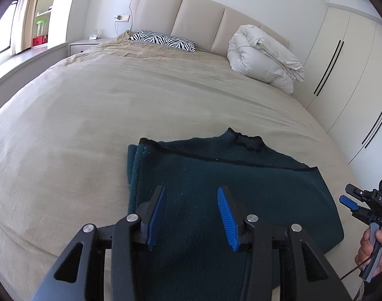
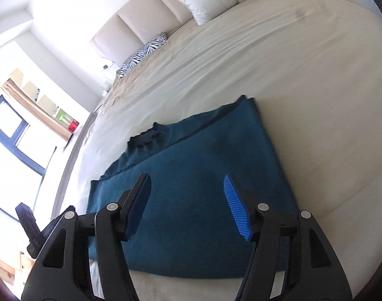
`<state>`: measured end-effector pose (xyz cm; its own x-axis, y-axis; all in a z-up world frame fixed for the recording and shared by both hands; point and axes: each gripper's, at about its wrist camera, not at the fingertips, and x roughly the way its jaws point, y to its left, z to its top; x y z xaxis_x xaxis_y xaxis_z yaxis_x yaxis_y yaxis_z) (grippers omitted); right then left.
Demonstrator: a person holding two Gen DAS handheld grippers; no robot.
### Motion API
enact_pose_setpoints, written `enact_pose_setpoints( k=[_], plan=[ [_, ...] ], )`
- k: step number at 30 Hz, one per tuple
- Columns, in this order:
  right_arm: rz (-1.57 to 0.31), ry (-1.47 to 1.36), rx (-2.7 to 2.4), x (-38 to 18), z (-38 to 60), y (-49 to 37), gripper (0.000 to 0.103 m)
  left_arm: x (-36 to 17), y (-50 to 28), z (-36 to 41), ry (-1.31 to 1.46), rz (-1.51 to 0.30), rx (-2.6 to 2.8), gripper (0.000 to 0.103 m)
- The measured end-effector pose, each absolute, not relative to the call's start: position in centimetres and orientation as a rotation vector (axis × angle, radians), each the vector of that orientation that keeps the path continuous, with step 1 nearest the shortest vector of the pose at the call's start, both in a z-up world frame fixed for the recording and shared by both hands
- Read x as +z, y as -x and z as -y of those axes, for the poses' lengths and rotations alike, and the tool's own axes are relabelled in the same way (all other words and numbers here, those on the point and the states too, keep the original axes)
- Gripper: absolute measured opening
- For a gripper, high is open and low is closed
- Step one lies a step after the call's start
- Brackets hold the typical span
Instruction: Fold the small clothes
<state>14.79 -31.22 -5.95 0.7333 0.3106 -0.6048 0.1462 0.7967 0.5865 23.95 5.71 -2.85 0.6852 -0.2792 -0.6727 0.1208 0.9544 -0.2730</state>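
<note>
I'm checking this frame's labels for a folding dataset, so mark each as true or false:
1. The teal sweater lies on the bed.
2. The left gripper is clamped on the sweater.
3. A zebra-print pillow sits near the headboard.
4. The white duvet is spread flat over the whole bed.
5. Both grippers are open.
1. True. The teal sweater lies partly folded on the bed.
2. False. The left gripper hovers over it with its jaws apart, holding nothing.
3. True. The zebra-print pillow lies by the headboard.
4. False. The white duvet is bundled up at the head of the bed.
5. True. The right gripper is open too.
</note>
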Motion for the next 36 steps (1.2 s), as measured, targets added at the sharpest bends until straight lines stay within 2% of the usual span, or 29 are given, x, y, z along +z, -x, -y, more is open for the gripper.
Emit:
enact_pose_setpoints(
  k=[5,9,11,12,14,18,19,20,25,30,31,32,34,36],
  plan=[
    [-0.824,-0.79,0.323,-8.2,24.6,-24.0,0.06,-4.4,-29.7,-1.8,0.08,-0.802,-0.218,0.046],
    [-0.921,-0.86,0.385,-12.2,21.7,-29.0,0.059,-8.3,-33.0,-2.7,0.075,-0.9,-0.18,0.046],
    [-0.908,-0.871,0.357,-13.4,22.2,-29.5,0.04,-9.6,-33.2,-4.9,0.194,-0.882,-0.231,0.046],
    [-0.903,-0.896,0.354,-13.8,23.1,-29.7,0.034,-9.6,-33.0,-5.8,0.238,-0.878,-0.238,0.043],
    [-0.863,-0.951,0.329,-14.2,26.0,-29.4,0.03,-9.8,-32.6,-6.9,0.262,-0.871,-0.218,0.034],
    [-0.776,-0.991,0.137,-14.8,33.1,-28.1,0.026,-10.6,-32.7,-8.7,0.376,-0.871,-0.239,0.023],
    [-0.753,-1.03,0.107,-15.1,35.0,-27.6,0.017,-10.9,-32.7,-9.0,0.393,-0.875,-0.234,0.019],
    [-0.74,-1.058,0.057,-15.2,36.6,-27.0,0.015,-11.0,-32.8,-9.1,0.404,-0.875,-0.23,0.017],
    [-0.667,-1.028,-0.124,-12.0,38.9,-23.9,0.022,-11.3,-32.7,-9.2,0.4,-0.869,-0.229,0.017],
    [-0.681,-0.955,0.189,-8.3,29.6,-22.7,0.025,-11.1,-32.5,-8.6,0.349,-0.859,-0.201,0.017],
    [-0.715,-0.938,0.279,-8.4,26.5,-22.9,0.034,-11.1,-32.5,-8.5,0.344,-0.859,-0.199,0.017],
    [-0.753,-0.913,0.357,-8.6,23.7,-23.1,0.048,-11.1,-32.5,-8.5,0.342,-0.859,-0.198,0.017],
    [-0.808,-0.884,0.443,-9.9,19.1,-23.0,0.055,-11.1,-32.6,-8.3,0.344,-0.858,-0.199,0.017],
    [-0.886,-0.844,0.47,-11.8,16.3,-23.4,0.055,-11.1,-32.5,-8.3,0.35,-0.856,-0.202,0.017]
  ],
)
